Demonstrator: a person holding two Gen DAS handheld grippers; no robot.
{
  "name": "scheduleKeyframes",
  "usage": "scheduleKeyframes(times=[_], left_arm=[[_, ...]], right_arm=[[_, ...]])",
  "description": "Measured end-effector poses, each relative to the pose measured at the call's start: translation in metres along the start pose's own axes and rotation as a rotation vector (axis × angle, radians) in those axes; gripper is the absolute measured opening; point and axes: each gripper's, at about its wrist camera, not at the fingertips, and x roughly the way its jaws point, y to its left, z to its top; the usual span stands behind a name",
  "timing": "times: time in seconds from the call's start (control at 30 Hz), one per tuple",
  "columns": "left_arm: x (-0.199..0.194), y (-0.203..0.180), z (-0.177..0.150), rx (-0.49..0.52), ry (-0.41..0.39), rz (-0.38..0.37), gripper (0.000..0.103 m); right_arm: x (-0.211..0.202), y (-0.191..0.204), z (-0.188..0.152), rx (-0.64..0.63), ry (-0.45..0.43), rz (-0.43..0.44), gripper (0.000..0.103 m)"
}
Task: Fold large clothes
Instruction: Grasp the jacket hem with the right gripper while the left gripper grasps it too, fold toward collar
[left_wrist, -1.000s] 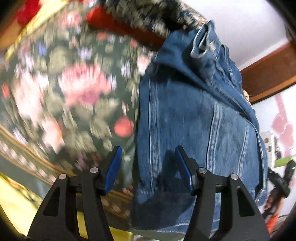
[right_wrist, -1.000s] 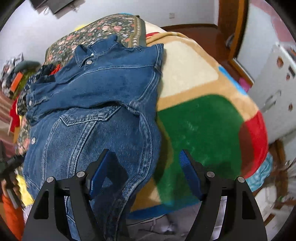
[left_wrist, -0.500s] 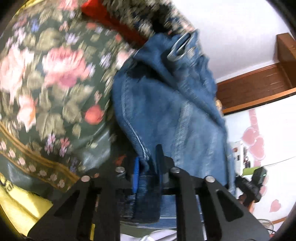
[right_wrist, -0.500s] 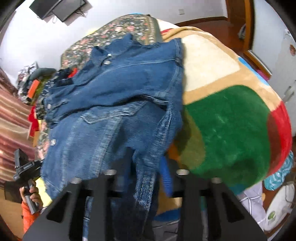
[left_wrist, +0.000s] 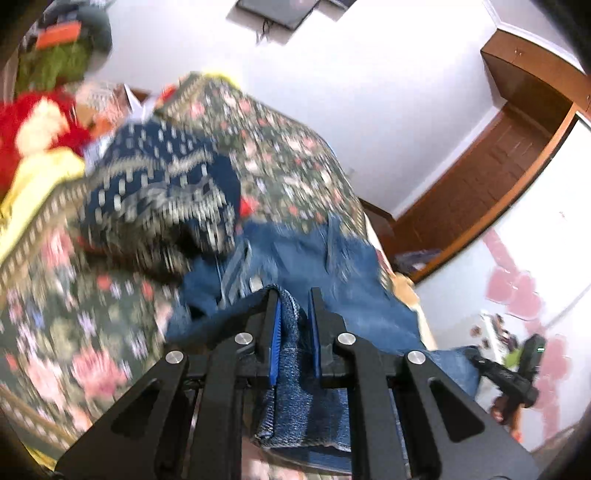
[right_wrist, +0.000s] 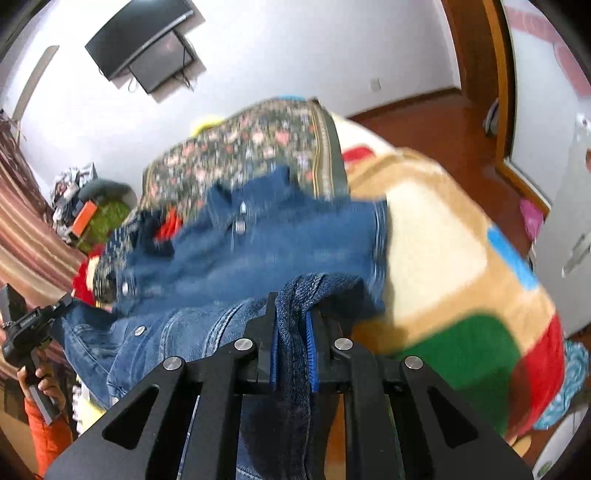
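Observation:
A blue denim jacket (right_wrist: 258, 251) lies on the bed, its collar and buttons toward the far end; it also shows in the left wrist view (left_wrist: 303, 266). My left gripper (left_wrist: 293, 299) is shut on a fold of the jacket's hem, which hangs down between the fingers. My right gripper (right_wrist: 291, 306) is shut on the jacket's other hem corner, with denim bunched between the blue pads (right_wrist: 312, 343). Both held edges are lifted above the bed.
A floral bedspread (left_wrist: 74, 314) and a colour-block blanket (right_wrist: 461, 288) cover the bed. A dark patterned garment (left_wrist: 159, 192) and red clothes (left_wrist: 33, 122) lie beyond the jacket. A person holding a camera stands at the bedside (right_wrist: 29, 332). A wooden door frame (left_wrist: 498, 166) is at the right.
Both grippers went from open over the hem to shut on the denim, then lifted it up; both views now tilt up toward the far wall.

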Motion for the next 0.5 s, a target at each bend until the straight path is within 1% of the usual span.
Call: scheduleKeyframes(times=[0.07, 0.1, 0.17, 0.27, 0.33, 0.4, 0.5], left_arm=[[0.013, 0.001, 0.007, 0.016, -0.022, 0.075, 0.012], [0.023, 0.004, 0.009, 0.018, -0.021, 0.12, 0.012], [0.036, 0.011, 0.007, 0.023, -0.009, 0.172, 0.012], [0.07, 0.026, -0.004, 0.047, 0.054, 0.275, 0.012], [0.086, 0.036, -0.014, 0.047, 0.103, 0.297, 0.012], [0.093, 0.044, -0.023, 0.045, 0.146, 0.291, 0.012], [0.091, 0.048, -0.027, 0.047, 0.161, 0.271, 0.013]], right_arm=[[0.016, -0.003, 0.009, -0.006, 0.004, -0.026, 0.011], [0.025, -0.005, 0.011, -0.006, 0.014, -0.04, 0.011], [0.053, -0.013, 0.014, 0.0, 0.051, -0.078, 0.011], [0.088, -0.025, 0.011, 0.021, 0.126, -0.11, 0.011], [0.106, -0.032, 0.008, 0.03, 0.176, -0.115, 0.011], [0.113, -0.036, 0.004, 0.045, 0.205, -0.114, 0.011], [0.103, -0.034, 0.006, 0.04, 0.21, -0.12, 0.014]])
